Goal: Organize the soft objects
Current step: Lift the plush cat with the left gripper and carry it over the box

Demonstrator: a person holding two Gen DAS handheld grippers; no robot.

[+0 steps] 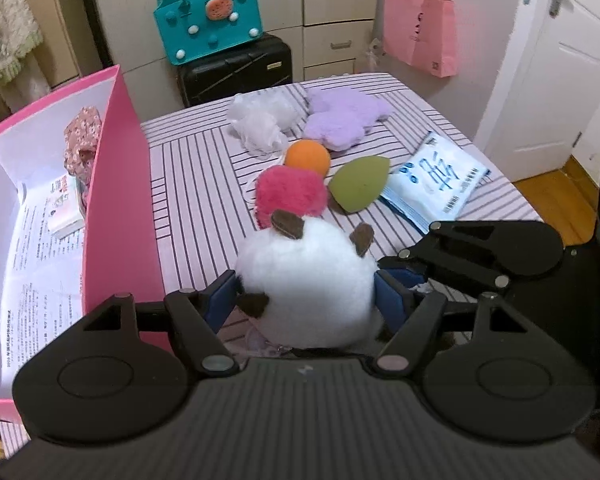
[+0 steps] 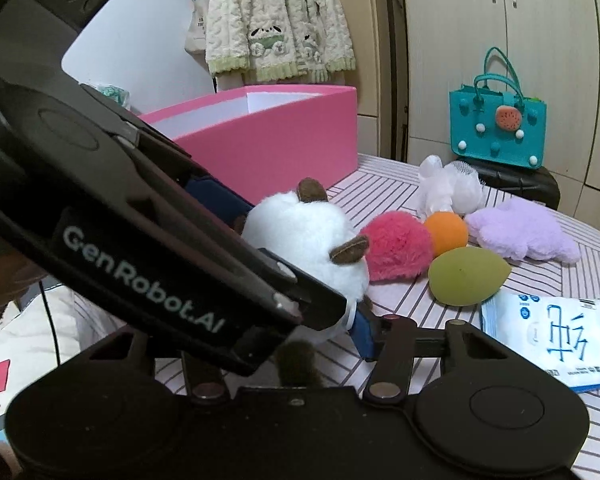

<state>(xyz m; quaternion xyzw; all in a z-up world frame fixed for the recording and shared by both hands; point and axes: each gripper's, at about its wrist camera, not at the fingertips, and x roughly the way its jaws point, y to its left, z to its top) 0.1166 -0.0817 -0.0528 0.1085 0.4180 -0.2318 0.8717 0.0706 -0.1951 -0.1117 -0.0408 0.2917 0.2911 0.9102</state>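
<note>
Right now the left tongs [image 1: 306, 294] are pinching the white plush ball [image 1: 306, 276] with brown ears, blue pads [image 1: 222, 294] pressed into its fluff on both sides. The plush sits low over the striped counter [image 1: 188, 184], just beside the pink box [image 1: 112, 184]; whether it is lifted or still resting, can't tell.

The right tongs [image 2: 320, 332] are close in at the plush's other flank. One blue pad [image 2: 366, 330] shows near its underside, but the left unit blocks the rest, so spread or pressed together: can't tell.

Still out on the counter: pink pompom [image 1: 290, 196] touching the plush's far side, orange ball [image 1: 308, 157], green sponge egg [image 1: 358, 188], purple plush [image 1: 346, 120], white mesh puff [image 1: 260, 124], wipes packet [image 1: 434, 178]. The box already holds a floral fabric piece [image 1: 82, 140] and a small carton [image 1: 66, 216] on printed paper.

Likely step: carry the plush over the box wall and drop it inside.

Risks, as judgement:
- Grip is mostly on fluff, so the plush may squeeze out or roll free mid-carry.
- The two tools are crowded; they could knock together if both move.
- The box wall is tall and near; a low swing could clip it and shove the box.
- Lifting may drag the pompom, which could nudge the orange ball into rolling.
</note>
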